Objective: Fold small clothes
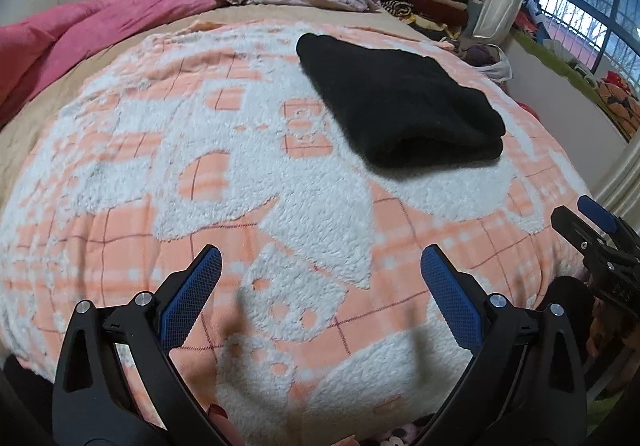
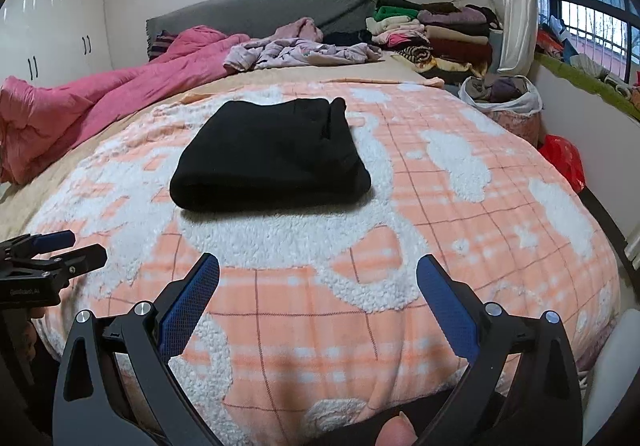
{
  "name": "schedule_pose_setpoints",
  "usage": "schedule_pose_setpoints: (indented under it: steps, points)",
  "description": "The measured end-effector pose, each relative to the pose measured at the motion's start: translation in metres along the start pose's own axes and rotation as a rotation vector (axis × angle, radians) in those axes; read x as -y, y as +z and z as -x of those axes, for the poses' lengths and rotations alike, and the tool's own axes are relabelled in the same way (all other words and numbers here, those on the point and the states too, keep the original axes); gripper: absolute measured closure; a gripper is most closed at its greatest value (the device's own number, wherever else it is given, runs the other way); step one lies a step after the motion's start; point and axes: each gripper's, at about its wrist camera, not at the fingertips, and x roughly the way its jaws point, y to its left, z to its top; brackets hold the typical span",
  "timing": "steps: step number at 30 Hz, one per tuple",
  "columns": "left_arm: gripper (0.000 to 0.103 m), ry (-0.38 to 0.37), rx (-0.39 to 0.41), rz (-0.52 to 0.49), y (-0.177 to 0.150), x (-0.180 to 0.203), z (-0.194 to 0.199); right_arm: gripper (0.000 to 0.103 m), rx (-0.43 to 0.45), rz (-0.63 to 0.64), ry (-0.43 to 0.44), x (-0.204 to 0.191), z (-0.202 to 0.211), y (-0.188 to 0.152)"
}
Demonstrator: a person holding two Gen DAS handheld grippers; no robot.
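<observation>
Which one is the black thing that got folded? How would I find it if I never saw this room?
Look at the big bed and its fluffy orange-and-white blanket. In the middle of that blanket lies the black folded garment, a flat, neat bundle all by itself. It is the only black thing on the blanket, apart from the pink quilt and the stacked clothes near the headboard.

The folded garment (image 2: 270, 154) is plain black. The blanket (image 2: 440, 214) under it is peach-orange with thin dark red grid lines and fluffy white shapes. The quilt (image 2: 80, 102) is pink. The headboard (image 2: 260, 10) is grey. Both grippers (image 1: 320, 278) (image 2: 318, 282) are black with blue textured pads (image 1: 192, 298).
</observation>
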Motion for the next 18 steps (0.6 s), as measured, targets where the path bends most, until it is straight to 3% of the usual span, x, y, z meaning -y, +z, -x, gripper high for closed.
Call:
schedule_pose_setpoints:
  steps: [18]
  points:
    - [0.010,0.029,0.024,-0.003,0.004,0.000,0.011,0.005,0.006,0.013,-0.003,-0.003,0.003,0.000]
